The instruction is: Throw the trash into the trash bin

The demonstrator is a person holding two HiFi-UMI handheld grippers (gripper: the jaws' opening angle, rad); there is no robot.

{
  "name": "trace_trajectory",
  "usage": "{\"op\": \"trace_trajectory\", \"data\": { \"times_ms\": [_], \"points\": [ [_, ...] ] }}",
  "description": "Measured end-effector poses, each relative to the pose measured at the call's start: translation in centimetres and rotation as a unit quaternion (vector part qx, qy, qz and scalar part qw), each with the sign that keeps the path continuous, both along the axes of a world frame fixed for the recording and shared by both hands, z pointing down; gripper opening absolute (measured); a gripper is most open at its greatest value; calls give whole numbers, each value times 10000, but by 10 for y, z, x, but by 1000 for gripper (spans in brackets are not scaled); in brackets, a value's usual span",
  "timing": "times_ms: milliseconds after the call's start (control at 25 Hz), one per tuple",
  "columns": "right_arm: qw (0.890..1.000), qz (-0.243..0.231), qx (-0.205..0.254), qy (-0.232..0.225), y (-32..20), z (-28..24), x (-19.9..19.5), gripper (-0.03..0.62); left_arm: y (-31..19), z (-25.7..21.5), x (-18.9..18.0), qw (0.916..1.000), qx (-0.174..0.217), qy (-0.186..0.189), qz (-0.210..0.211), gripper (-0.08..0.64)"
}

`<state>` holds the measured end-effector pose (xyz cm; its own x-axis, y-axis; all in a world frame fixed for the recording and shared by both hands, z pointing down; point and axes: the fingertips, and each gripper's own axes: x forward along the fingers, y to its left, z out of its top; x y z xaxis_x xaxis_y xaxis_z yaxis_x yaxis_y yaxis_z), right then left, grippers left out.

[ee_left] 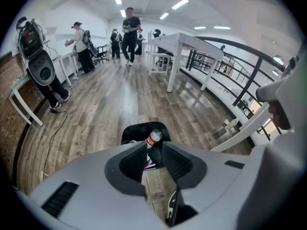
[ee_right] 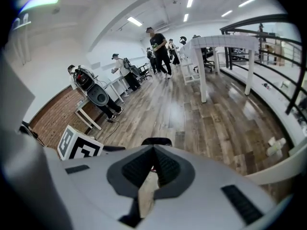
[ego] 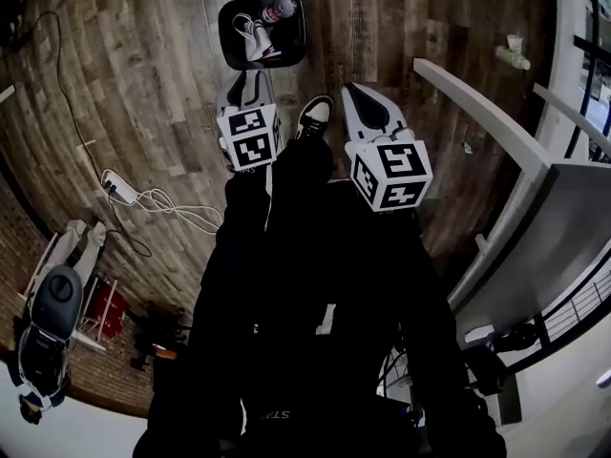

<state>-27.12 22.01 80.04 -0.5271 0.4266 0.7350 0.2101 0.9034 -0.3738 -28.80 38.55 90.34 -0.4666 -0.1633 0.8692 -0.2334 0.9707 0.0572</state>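
Below, on the wood floor [ego: 143, 84], a black trash bin [ego: 227, 36] holding a red-labelled bottle [ee_left: 154, 138] and other trash — just on the far side of both grippers. Left gripper [ee_left: 154, 150] parted, empty; right gripper [ee_right: 153, 153] clenched, empty.

**Black clothes, pale grey claws**

The person wears black clothes [ego: 315, 284] and a black and white shoe [ego: 315, 117]. The left claw [ego: 250, 76] and right claw [ego: 357, 93] are pale grey, with black ribbed pads [ee_left: 177, 163]. Each has a white cube [ego: 250, 136] with black square marks.

Glossy wood-plank floor [ego: 143, 74], seemingly matt black plastic trash bin [ego: 226, 36]
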Motion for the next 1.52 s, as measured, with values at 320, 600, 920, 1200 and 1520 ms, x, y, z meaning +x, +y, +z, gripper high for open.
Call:
{"op": "trace_trajectory", "data": {
  "times_ms": [320, 600, 920, 1200, 1520],
  "points": [
    [9991, 330, -62, -250, -18, -127, 5, 14, -40, -145, -2, 9986, 264, -355, 275, 46],
    [9962, 672, -110, -537, -44, -230, 28, 14, -79, -263, 6, 9944, 497, -751, 559, 15],
    [9874, 1228, -166, -988, -92, -342, 79, 14, -135, -376, 50, 9838, 774, -1027, 1250, 2],
    [9716, 1976, -48, -1302, -158, -409, 137, 14, -201, -448, 86, 9651, 1152, -1178, 2036, 0],
    [9359, 3138, 381, -1556, -250, -464, 234, 14, -305, -506, 161, 9224, 1567, -1193, 3322, 1]
  ]
}}
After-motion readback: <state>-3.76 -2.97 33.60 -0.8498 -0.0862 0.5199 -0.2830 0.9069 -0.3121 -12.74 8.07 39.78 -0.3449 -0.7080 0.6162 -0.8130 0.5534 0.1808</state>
